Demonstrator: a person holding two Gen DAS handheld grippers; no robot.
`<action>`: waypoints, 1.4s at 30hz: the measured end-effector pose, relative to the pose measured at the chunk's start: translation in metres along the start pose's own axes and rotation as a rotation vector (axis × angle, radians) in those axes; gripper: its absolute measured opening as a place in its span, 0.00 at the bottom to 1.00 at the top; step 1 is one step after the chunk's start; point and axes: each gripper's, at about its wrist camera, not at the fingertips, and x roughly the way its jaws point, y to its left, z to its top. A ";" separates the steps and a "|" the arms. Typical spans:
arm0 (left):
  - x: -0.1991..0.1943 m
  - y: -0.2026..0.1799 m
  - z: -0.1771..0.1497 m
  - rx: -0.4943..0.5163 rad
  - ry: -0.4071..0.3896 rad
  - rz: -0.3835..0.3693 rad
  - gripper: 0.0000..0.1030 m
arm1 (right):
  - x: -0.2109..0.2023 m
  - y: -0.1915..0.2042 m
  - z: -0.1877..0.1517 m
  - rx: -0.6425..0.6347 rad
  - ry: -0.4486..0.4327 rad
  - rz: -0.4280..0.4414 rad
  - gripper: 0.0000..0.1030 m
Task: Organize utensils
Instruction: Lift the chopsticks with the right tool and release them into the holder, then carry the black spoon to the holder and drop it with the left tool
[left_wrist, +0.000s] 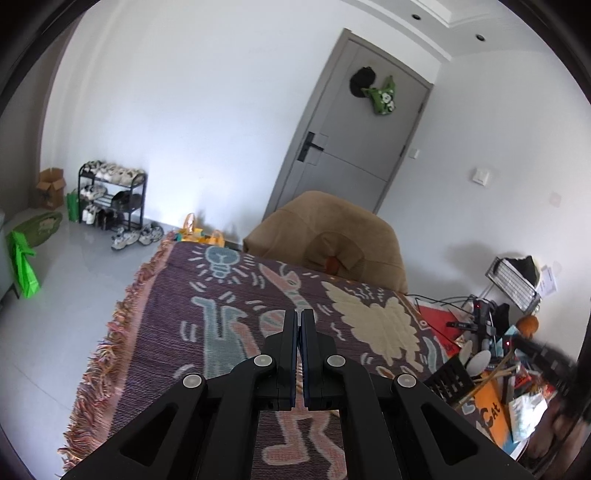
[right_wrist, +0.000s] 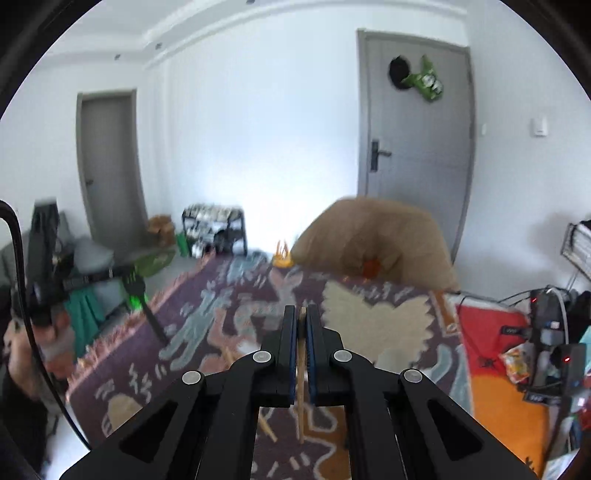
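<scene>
Purple woven cloth (left_wrist: 155, 332) with cartoon figures is covering the table, an orange sheet reading "Cat" (left_wrist: 491, 410) is lying near its edge, the right gripper (right_wrist: 302, 314) is pinching a wooden chopstick (right_wrist: 301, 398) lengthwise between its fingers, and the left gripper (left_wrist: 298, 317) is sitting with jaws pressed together.

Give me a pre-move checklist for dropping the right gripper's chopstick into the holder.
1. Right gripper shut on chopstick: ok.
2. Chopstick lies along the fingers, not crosswise: ok.
3. Black holder visible in the right wrist view: not ok, only the left wrist view shows it.
4. Right wrist view sharp: not ok, blurred.
5. Left gripper shut; empty or loaded: cannot tell.
</scene>
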 end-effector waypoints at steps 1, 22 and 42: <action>0.000 -0.003 0.001 0.007 -0.001 -0.003 0.01 | -0.006 -0.003 0.004 0.007 -0.021 -0.006 0.06; 0.008 -0.058 0.013 0.099 -0.012 -0.050 0.01 | -0.020 -0.053 0.022 0.085 -0.042 -0.141 0.09; 0.032 -0.191 0.011 0.293 -0.019 -0.198 0.01 | -0.053 -0.101 -0.069 0.323 -0.012 -0.170 0.67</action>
